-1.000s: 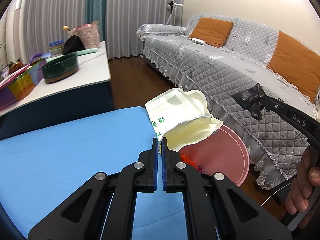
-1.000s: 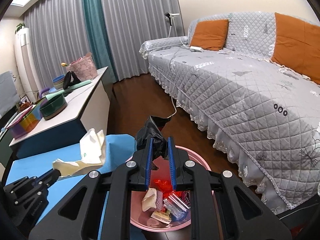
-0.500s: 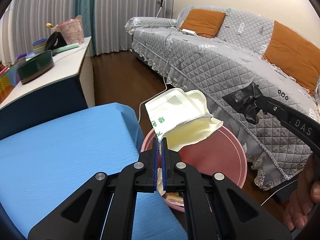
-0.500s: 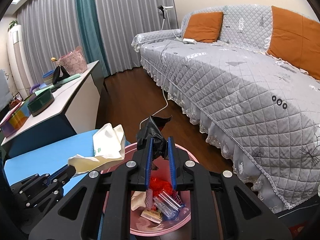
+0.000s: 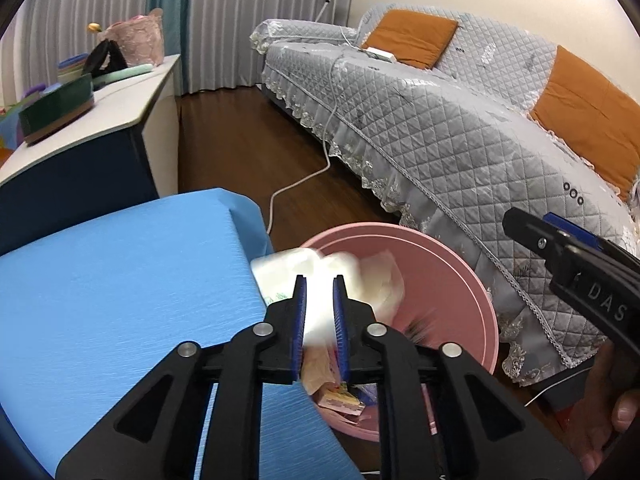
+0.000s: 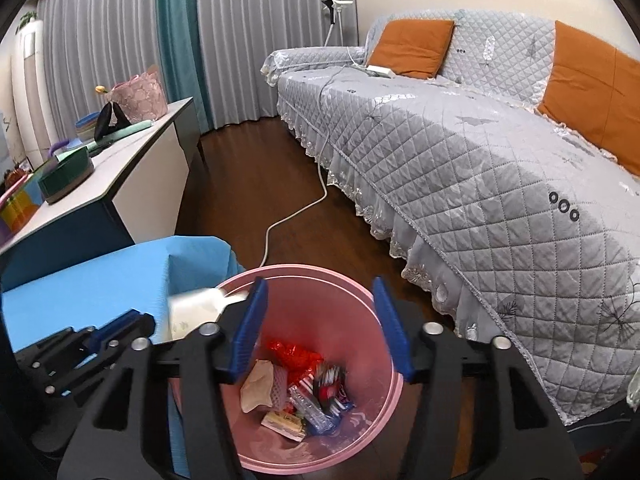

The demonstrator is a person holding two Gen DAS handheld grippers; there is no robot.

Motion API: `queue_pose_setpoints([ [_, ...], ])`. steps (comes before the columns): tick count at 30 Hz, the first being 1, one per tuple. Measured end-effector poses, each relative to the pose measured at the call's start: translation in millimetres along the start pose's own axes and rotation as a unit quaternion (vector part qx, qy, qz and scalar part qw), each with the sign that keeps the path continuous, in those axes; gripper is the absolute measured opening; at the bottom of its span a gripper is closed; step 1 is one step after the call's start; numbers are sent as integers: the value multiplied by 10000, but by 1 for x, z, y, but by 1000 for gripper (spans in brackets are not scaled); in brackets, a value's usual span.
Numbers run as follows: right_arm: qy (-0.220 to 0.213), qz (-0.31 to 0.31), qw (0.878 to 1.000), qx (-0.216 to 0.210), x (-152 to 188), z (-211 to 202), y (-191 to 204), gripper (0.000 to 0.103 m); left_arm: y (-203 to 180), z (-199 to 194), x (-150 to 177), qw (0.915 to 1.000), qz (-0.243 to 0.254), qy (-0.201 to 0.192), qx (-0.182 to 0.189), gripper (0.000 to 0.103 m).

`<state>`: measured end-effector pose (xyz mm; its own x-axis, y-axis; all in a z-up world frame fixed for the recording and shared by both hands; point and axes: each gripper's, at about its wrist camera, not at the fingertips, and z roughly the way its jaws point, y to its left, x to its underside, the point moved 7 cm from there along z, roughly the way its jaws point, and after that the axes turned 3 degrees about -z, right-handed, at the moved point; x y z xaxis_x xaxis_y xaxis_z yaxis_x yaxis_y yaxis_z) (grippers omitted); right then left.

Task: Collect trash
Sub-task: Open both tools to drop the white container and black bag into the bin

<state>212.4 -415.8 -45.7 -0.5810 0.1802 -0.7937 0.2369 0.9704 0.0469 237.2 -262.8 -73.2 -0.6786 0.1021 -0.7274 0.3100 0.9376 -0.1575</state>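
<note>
Now dropping trash – left gripper (image 5: pixel 319 300) just parted narrowly, white wrapper (image 5: pixel 288 272) blurred, slipping loose over the pink bin (image 6: pixel 360 284) at lower centre. Right gripper (image 6: pixel 320 324) just spread wide, empty above the bin. Next, probably: lift clear, seek more litter.

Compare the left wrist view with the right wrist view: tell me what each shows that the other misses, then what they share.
Only the left wrist view: the person's hand gripping the right tool, and the white wrapper seen blurred between the left gripper, whose jaws have just been opening.
Only the right wrist view: the bin's contents, a red wrapper and other packets at the bottom, framed by the right gripper, jaws just opened wide and empty.
Both: the pink bin, blue table, grey sofa, white cable on the floor.
</note>
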Motion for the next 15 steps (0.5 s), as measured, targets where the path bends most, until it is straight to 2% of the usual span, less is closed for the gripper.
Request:
queue_pose_setpoints([
  [2,-37,-20,10000,16,-1,-3,2,66,3,-5,0,10000,-6,-31,-9,15],
  [4,-72,-63,9999,39,-2,-6,4,70,6,-15,-1,9999,-17,-101,-30,17],
  [6,-130,-126,9998,65,-3,-11,7,76,10,-26,-3,9998,-40,-190,-52,31],
  [7,-182,-160,9997,69,-4,-16,10,81,13,-33,-4,9997,-51,-247,-65,41],
  [8,-214,-185,9996,74,-4,-20,11,86,15,-40,-5,9995,-58,-308,-79,47],
  [9,-241,-211,9995,80,-4,-23,13,87,17,-49,-6,9992,-56,-380,-92,48],
  [15,-419,-402,9983,15,-1,-55,29,97,27,-104,-6,9972,-18,-732,-143,74],
])
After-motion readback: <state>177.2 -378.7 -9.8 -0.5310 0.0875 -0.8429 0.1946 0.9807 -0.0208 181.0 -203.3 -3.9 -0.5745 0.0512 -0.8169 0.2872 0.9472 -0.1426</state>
